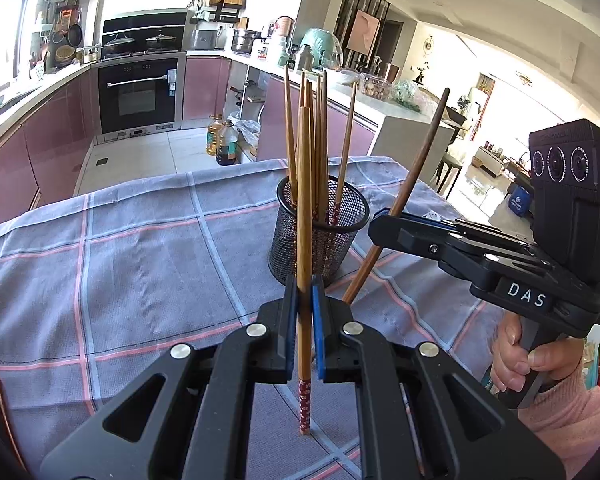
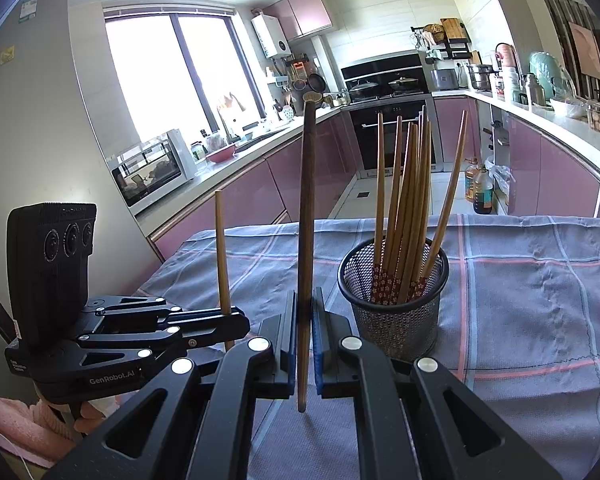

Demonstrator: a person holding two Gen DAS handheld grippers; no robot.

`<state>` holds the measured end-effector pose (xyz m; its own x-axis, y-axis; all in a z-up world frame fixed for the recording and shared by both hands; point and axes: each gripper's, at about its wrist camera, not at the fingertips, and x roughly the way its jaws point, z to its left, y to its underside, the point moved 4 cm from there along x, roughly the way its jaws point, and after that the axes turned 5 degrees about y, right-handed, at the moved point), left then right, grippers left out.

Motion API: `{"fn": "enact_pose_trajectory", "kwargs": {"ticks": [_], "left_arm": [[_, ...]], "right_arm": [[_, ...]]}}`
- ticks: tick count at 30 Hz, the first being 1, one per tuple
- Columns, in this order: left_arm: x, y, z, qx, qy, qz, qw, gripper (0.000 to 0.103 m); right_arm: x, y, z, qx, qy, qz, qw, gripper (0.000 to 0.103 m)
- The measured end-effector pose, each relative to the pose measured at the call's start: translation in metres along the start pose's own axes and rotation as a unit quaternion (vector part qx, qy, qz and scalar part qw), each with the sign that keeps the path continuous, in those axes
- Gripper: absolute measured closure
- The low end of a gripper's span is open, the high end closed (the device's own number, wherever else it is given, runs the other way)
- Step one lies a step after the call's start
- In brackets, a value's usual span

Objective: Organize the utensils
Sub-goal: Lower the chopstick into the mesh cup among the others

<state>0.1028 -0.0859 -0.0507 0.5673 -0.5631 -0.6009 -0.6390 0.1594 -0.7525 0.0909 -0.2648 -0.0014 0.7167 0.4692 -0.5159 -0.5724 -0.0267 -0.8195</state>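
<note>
Each claw grips one upright chopstick, the left claw (image 1: 305, 308) a light one (image 1: 304, 240), the right claw (image 2: 305, 320) a dark one (image 2: 307, 220), poised for the mesh holder (image 2: 394, 300).

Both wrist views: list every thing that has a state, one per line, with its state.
left gripper: shut on light chopstick
light chopstick: upright, clamped
right gripper: shut on dark chopstick
dark chopstick: upright, clamped
mesh holder: upright on cloth, holding chopsticks
checked cloth: spread flat

The left gripper (image 1: 305, 300) jaws clamp an upright chopstick (image 1: 305, 240) before the mesh holder (image 1: 320, 236).
</note>
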Motion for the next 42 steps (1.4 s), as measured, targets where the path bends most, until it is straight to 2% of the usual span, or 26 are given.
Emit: {"fn": "enact_pose_trajectory", "kwargs": {"ticks": [42], "left_arm": [[-0.017,-0.030,-0.020,0.031,-0.004,-0.033,0.9990,0.095]], "right_arm": [[-0.029,-0.027,-0.002,-0.018,0.016,-0.049,0.999,0.097]]}}
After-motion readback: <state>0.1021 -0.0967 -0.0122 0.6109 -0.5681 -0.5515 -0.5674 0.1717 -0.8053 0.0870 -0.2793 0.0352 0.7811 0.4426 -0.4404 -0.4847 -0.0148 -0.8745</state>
